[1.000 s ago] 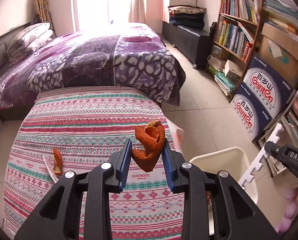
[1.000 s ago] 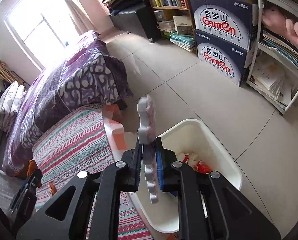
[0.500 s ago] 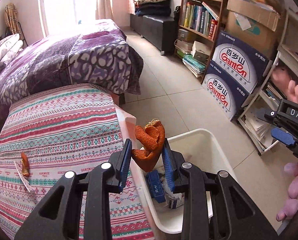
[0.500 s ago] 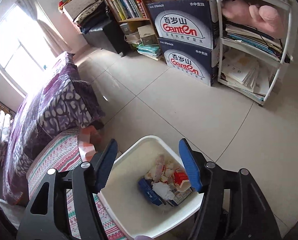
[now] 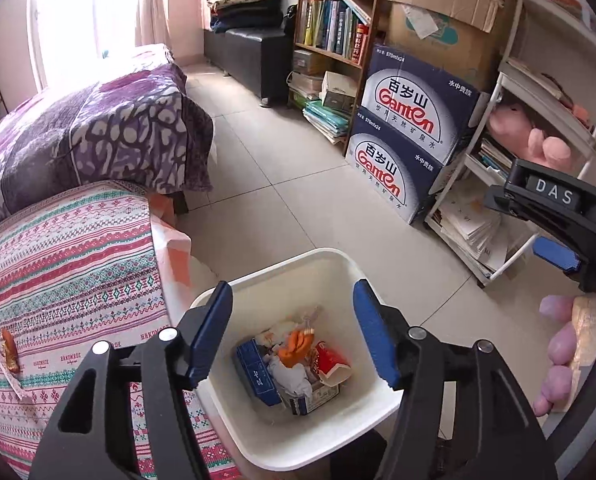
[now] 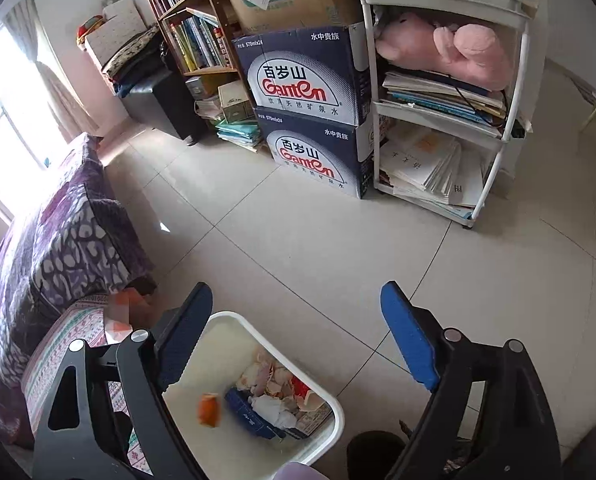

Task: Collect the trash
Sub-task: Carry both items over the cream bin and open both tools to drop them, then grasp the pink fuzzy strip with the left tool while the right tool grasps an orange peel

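Bin: white plastic bin [image 5: 340, 260] on the tiled floor, directly below and between the fingers of both grippers; it holds a blue carton [image 5: 256, 372], crumpled white paper, a red-and-white wrapper [image 5: 332, 362] and orange peel [image 5: 296, 344].
Left gripper [image 5: 292, 334]: fingers part-way apart and opening, nothing between them; the bin's trash shows through the gap.
Right gripper [image 6: 296, 334]: fingers spread wide and opening, empty; the bin [image 6: 330, 400] lies below its left finger.
Left view only: striped bench cloth [image 5: 66, 264] left of the fingers, with a small peel scrap [image 5: 9, 350] on a white strip well left of the left finger; the right gripper's body at the right edge; gloved fingertips [image 5: 558, 356] of the person beside it.
Right view only: an orange piece [image 6: 209, 410] blurred against the bin's inner wall, apart from the heap; a pink plush toy [image 6: 438, 54] on the white shelf rack [image 6: 502, 136] beyond the right finger.
Writing: "Ganten" with Chinese characters on two stacked dark blue boxes [image 5: 410, 136]; "570ml×24" on their edges; "DAS" on the right gripper's body; "HANDMADE" seems woven into the cloth.
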{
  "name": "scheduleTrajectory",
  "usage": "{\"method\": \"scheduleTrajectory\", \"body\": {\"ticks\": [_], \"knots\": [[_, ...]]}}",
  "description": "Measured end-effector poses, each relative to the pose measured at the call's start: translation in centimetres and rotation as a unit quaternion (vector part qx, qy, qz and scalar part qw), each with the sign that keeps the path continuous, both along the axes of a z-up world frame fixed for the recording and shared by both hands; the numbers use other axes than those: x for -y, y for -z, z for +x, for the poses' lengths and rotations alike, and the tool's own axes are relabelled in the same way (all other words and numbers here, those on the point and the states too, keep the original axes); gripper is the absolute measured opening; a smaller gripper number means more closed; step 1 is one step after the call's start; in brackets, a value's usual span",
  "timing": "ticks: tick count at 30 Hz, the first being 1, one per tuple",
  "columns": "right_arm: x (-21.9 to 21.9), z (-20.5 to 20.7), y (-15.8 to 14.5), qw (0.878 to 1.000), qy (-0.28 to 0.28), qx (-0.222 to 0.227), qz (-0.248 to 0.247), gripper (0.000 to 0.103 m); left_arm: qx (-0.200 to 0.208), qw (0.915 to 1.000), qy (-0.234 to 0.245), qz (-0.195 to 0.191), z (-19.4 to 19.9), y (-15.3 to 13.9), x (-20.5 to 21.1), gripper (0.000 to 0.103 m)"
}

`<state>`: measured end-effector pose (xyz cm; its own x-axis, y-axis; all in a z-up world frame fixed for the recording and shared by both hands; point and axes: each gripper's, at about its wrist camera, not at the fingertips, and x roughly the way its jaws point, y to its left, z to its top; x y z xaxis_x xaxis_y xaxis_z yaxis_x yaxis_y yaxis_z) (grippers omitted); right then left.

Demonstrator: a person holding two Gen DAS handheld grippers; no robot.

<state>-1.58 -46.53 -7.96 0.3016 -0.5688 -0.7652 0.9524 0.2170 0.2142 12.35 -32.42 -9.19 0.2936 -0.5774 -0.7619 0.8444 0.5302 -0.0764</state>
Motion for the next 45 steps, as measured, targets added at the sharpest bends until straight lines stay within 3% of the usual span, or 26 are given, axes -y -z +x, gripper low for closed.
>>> {"method": "scheduleTrajectory", "body": {"ticks": [4, 9, 18, 21, 25, 29, 32, 34, 38, 41, 45], "knots": [[-1.0, 0.9, -0.4, 1.000, 0.001, -0.011, -0.019, 0.090, 0.012, 0.9998, -0.013, 0.008, 0.7, -0.2, -1.1, 0.077], [-2.7, 3.0, -0.6, 0.999, -0.016, -0.027, -0.035, 0.094, 0.023, 0.9972, -0.062, 0.036, 3.6, 0.5, -3.7, 0.080], [-6.2, 8.4, 0.3, 0.996, -0.086, -0.029, 0.001, 0.095, 0.011, 0.9785, -0.169, 0.117, 10.4, 3.5, -10.5, 0.083], [-7.7, 10.5, 1.0, 0.993, -0.114, -0.032, 0.020, 0.095, 0.010, 0.9670, -0.209, 0.145, 13.2, 4.6, -13.2, 0.086], [-9.5, 13.0, 1.9, 0.988, -0.144, -0.045, 0.035, 0.095, 0.006, 0.9444, -0.271, 0.186, 17.2, 7.0, -17.8, 0.086], [-11.4, 15.3, 2.7, 0.983, -0.170, -0.061, 0.039, 0.095, -0.031, 0.9186, -0.337, 0.203, 21.2, 9.5, -23.1, 0.086], [-12.6, 16.6, 3.3, 0.979, -0.186, -0.076, 0.039, 0.095, -0.050, 0.9042, -0.367, 0.213, 23.1, 11.0, -25.9, 0.085], [-13.5, 17.6, 3.7, 0.976, -0.197, -0.087, 0.038, 0.095, -0.067, 0.8999, -0.375, 0.212, 23.8, 11.9, -27.1, 0.082], [-15.3, 19.3, 4.6, 0.970, -0.218, -0.103, 0.038, 0.095, -0.093, 0.9053, -0.363, 0.200, 24.4, 13.0, -28.3, 0.070], [-16.8, 20.6, 5.3, 0.964, -0.236, -0.117, 0.035, 0.095, -0.105, 0.9124, -0.347, 0.190, 24.5, 13.3, -29.1, 0.053], [-19.0, 22.2, 6.3, 0.953, -0.269, -0.134, 0.029, 0.095, -0.134, 0.9202, -0.332, 0.159, 25.0, 13.1, -31.1, 0.020]]}}
